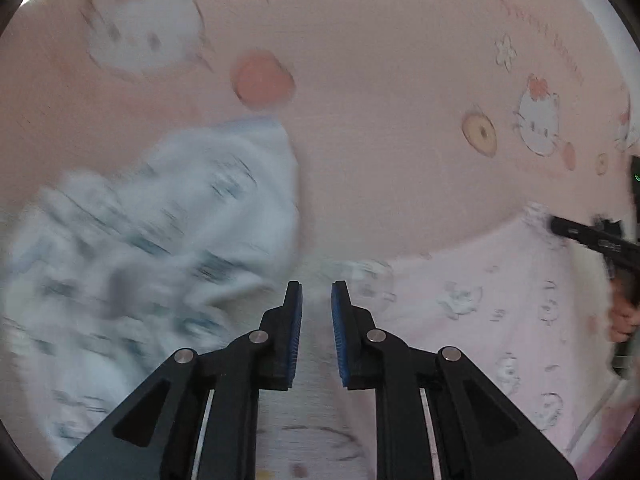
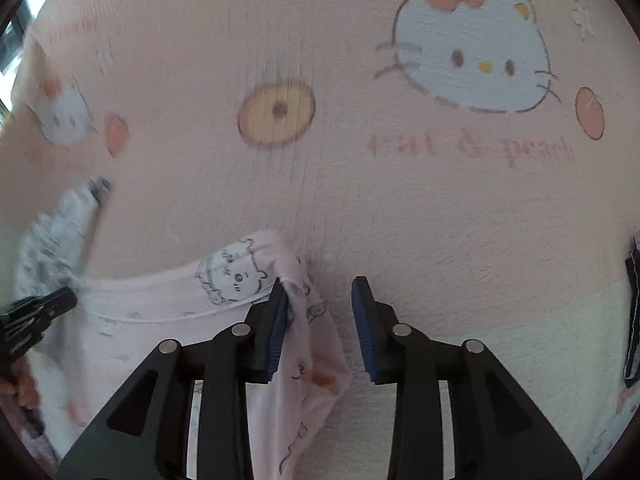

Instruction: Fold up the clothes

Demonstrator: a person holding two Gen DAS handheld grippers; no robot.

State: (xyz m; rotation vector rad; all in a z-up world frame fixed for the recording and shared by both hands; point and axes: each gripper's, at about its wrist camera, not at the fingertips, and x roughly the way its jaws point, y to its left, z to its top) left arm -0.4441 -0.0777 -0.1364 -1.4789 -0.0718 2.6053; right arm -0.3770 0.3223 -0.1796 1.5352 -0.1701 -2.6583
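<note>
A pale pink garment (image 1: 480, 320) printed with small cartoon figures lies flat on the pink bedsheet (image 1: 380, 100). My left gripper (image 1: 316, 292) hovers over its left edge, jaws a little apart, with nothing between the blue pads. In the right wrist view the pink garment's (image 2: 168, 308) folded corner drapes against the left finger (image 2: 276, 320) of my right gripper (image 2: 318, 288), which stands wide open. My left gripper (image 2: 40, 308) shows at the left edge, by the garment's hem. My right gripper (image 1: 580, 236) shows at the garment's far corner.
A crumpled white and pale blue garment (image 1: 160, 240) lies blurred left of my left gripper and at the left (image 2: 52, 232) in the right wrist view. A hand (image 1: 624, 316) holds the right gripper. A dark strap (image 2: 632, 312) hangs at the right edge.
</note>
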